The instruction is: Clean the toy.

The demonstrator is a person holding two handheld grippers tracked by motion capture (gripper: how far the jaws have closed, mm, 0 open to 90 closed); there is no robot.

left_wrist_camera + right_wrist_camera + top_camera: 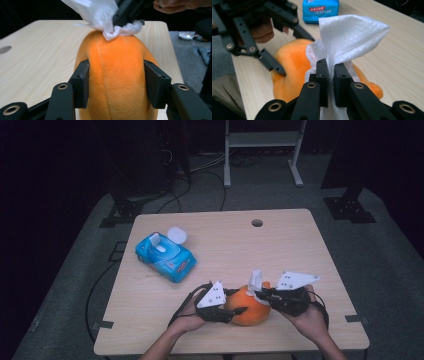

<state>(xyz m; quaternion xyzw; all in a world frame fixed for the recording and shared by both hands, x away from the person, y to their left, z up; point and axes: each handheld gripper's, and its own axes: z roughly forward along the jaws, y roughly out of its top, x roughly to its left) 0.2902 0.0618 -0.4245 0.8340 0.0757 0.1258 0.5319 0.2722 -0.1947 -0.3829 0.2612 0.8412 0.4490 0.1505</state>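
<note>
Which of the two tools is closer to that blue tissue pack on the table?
The left. The left tool grips the orange plush toy, nearer the blue tissue pack; the right tool, pinching a white tissue, sits farther off.

Tissue (256,281) atop plush toy (248,307); tissue pack (165,256) far left.

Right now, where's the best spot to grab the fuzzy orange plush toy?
Grip the rounded orange plush toy across its narrow sides at mid-body, coming in level from its end. The left gripper does so: the soft, bulging flanks fit between its jaws.
</note>
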